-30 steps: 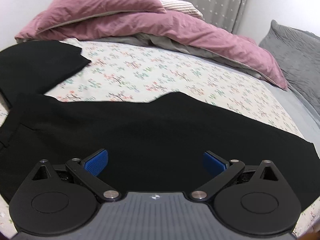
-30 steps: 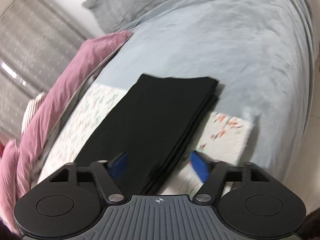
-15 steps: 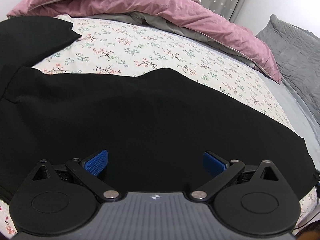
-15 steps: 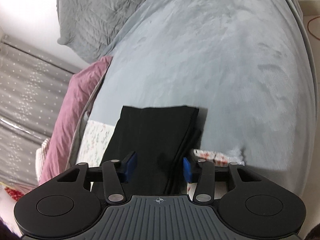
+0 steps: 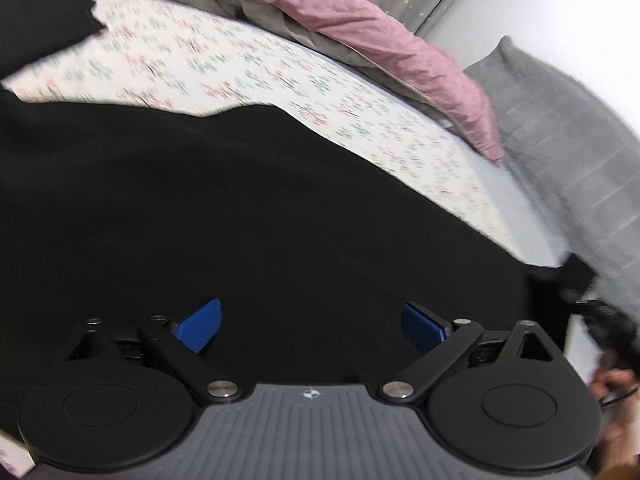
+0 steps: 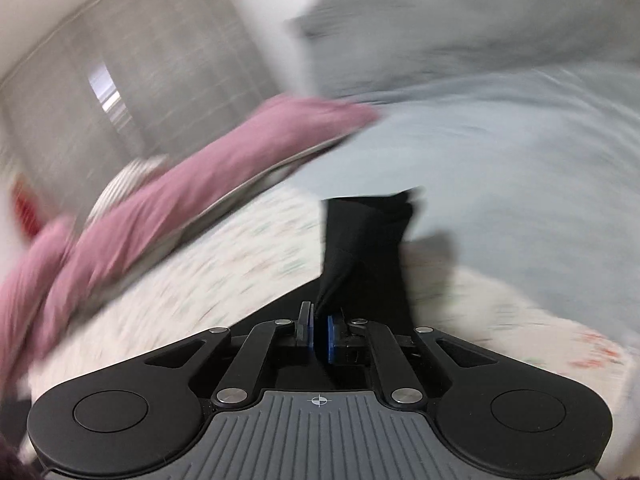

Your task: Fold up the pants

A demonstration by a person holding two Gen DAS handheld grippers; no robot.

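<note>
Two grippers, one garment, itemised left to right.

Item 1, left gripper [image 5: 310, 322]: jaws stand wide apart, blue ribbed pads clear of any cloth, nothing between them. It hangs above the black fabric pants [image 5: 248, 216], which lie flat across the near part of the bed, on the white floral-print sheet [image 5: 248, 68]. Cloth fills the view under and just beyond the jaws, running off to the left and to the right.

Item 2, pants: long dark span, left end out of frame, right end lifted. A second dark cloth [image 5: 40, 28] lies far left, apart from them; whether it is clothing cannot be told. Crumpled pink duvet [image 5: 360, 28] sits at the far side, grey quilted pillow [image 5: 568, 140] far right.

Item 3, right gripper [image 6: 319, 330]: jaws closing, nearly together, with a bunched edge of the pants' leg end pinched between the pads; the leg end [image 6: 368, 236] rises just beyond the tips, off the light blue-grey bedspread [image 6: 520, 168]. View is heavily blurred.

Handling note, judged: the step is carrying the leg end over toward the waist. Best done by keeping all layers in the pinch, lifting enough to clear the cloth beneath, travelling straight along the pants' length, and letting the left gripper pin or grasp the middle so the fold line stays square.
</note>
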